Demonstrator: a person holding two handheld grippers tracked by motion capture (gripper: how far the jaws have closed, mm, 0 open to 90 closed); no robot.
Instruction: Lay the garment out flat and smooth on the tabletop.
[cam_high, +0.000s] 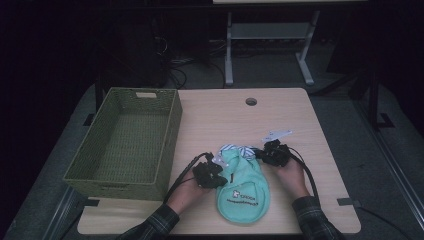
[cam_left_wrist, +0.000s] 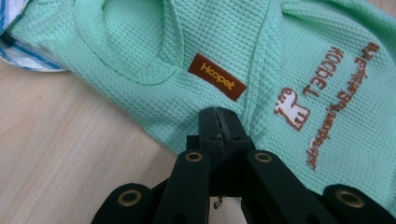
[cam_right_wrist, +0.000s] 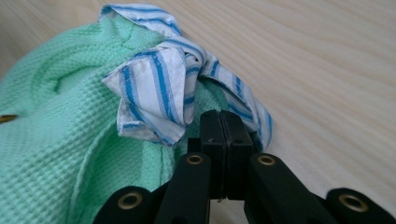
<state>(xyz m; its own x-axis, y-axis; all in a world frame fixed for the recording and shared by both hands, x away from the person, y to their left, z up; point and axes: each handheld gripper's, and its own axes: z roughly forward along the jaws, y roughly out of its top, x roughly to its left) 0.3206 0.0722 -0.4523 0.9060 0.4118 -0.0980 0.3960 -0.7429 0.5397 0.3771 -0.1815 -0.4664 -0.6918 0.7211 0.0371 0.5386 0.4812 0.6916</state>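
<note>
A mint-green waffle-knit pet garment (cam_high: 242, 192) with a blue-striped white lining (cam_high: 235, 149) lies flat near the table's front edge. My left gripper (cam_high: 219, 167) rests at its left upper edge. In the left gripper view the jaws (cam_left_wrist: 218, 116) stand shut, tips on the green cloth (cam_left_wrist: 140, 42) just below a brown label (cam_left_wrist: 217, 76). My right gripper (cam_high: 261, 153) sits at the garment's right upper corner. Its jaws (cam_right_wrist: 219, 119) are shut against the striped lining (cam_right_wrist: 159, 88), beside the green knit (cam_right_wrist: 46, 140). I see no cloth between either pair of pads.
A green woven basket (cam_high: 172, 125) stands on the table's left side, nothing visible inside it. A round cable hole (cam_high: 251, 101) is near the far edge. Bare wood (cam_high: 300, 115) lies to the right and behind the garment.
</note>
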